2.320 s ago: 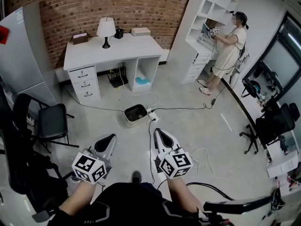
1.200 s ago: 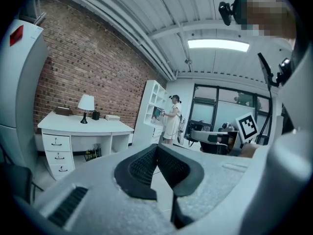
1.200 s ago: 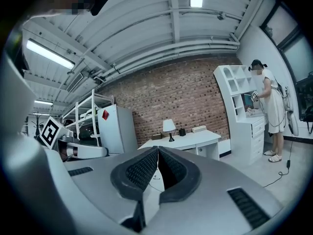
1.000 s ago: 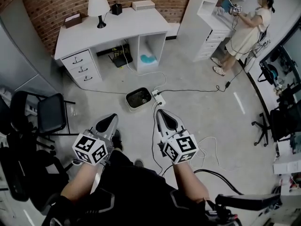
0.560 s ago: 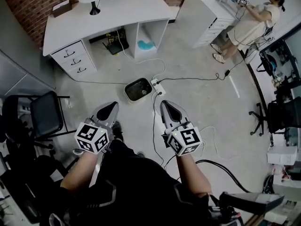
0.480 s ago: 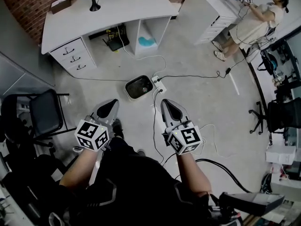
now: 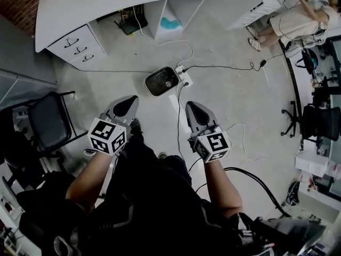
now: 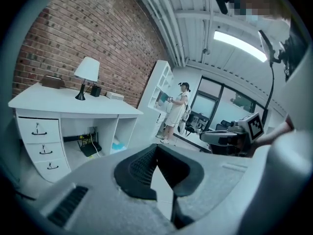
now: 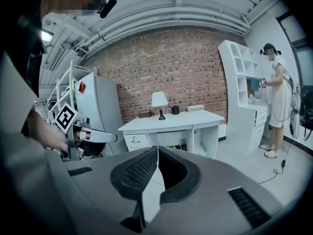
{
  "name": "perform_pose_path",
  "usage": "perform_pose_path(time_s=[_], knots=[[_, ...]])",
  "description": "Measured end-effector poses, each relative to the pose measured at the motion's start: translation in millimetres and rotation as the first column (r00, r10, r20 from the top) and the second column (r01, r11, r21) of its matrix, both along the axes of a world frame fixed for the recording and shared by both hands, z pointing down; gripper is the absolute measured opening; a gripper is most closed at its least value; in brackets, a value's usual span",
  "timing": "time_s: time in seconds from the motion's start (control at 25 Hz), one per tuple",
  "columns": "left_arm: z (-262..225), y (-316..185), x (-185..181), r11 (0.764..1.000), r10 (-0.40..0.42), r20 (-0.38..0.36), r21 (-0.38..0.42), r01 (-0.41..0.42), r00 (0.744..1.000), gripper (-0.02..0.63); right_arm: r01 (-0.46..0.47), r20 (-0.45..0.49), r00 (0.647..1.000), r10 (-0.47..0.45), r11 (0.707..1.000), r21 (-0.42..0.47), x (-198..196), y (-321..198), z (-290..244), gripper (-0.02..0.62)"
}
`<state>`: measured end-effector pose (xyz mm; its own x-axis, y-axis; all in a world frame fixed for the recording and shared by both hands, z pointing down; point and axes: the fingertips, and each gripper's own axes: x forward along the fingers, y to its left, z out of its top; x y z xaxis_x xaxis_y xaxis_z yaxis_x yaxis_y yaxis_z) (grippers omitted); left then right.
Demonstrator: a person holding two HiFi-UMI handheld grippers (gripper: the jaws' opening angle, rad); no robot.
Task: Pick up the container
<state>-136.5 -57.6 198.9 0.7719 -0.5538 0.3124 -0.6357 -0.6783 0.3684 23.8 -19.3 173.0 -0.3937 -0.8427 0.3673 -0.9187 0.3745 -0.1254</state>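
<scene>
The container (image 7: 161,81) is a small white bin with a dark inside, standing on the concrete floor in the head view. My left gripper (image 7: 128,101) hovers just below and left of it, jaws shut and empty. My right gripper (image 7: 193,109) hangs below and right of it, also shut with nothing held. Neither touches the bin. In the left gripper view the left gripper (image 8: 156,149) has its dark pads pressed together, and the right gripper (image 8: 230,137) shows beside it. In the right gripper view the right gripper (image 9: 157,153) is shut, and the bin is hidden in both.
A power strip (image 7: 185,77) with cables lies beside the bin. A white desk (image 7: 106,7) with drawers stands beyond it, before a brick wall (image 9: 186,67). A black chair (image 7: 48,126) is at left, an office chair (image 7: 319,121) at right. A person (image 7: 298,23) stands by white shelves.
The view has dropped and moved forward: the desk slid toward the top edge and the bin now lies closer to both gripper tips. Both grippers stay shut.
</scene>
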Motion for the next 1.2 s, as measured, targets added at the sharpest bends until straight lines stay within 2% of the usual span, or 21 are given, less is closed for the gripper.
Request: perform_pose_path(time_s=[0.12,0.28,0.44,0.6,0.68,0.76,0.88,0.96,1.2], knots=[[24,-11,-2,0.999,0.045,0.015,-0.026,-0.045,0.999,0.009,0.003,-0.003,1.000,-0.003,0.999,-0.037,-8,-13,25,0.009],[64,-29,1,0.995,0.048,0.017,-0.091,-0.047,0.999,0.009,0.017,0.009,1.000,-0.016,0.994,-0.111,-13,-32,70,0.009],[109,-44,9,0.989,0.023,0.037,-0.145,-0.017,0.999,0.009,0.077,0.041,0.997,-0.071,0.984,-0.159,-20,-48,122,0.011],[154,-55,20,0.984,-0.007,0.050,-0.178,0.016,0.999,0.009,0.094,0.088,0.993,-0.074,0.967,-0.237,-15,-57,183,0.015],[182,-59,23,0.980,-0.022,0.064,-0.194,0.034,0.998,0.009,0.109,0.093,0.992,-0.086,0.954,-0.279,-10,-57,218,0.054],[212,-63,26,0.972,-0.047,0.068,-0.225,0.061,0.997,0.009,0.110,0.091,0.992,-0.086,0.943,-0.313,-3,-56,253,0.100],[264,-73,26,0.943,-0.119,0.063,-0.304,0.133,0.991,0.009,0.097,0.089,0.994,-0.069,0.926,-0.365,12,-53,304,0.103],[298,-82,23,0.928,-0.152,0.092,-0.329,0.174,0.984,0.009,0.096,0.097,0.993,-0.062,0.909,-0.405,16,-51,340,0.103],[373,-87,27,0.911,-0.156,0.145,-0.361,0.199,0.977,0.009,0.127,0.119,0.990,-0.078,0.867,-0.482,18,-40,425,0.114]])
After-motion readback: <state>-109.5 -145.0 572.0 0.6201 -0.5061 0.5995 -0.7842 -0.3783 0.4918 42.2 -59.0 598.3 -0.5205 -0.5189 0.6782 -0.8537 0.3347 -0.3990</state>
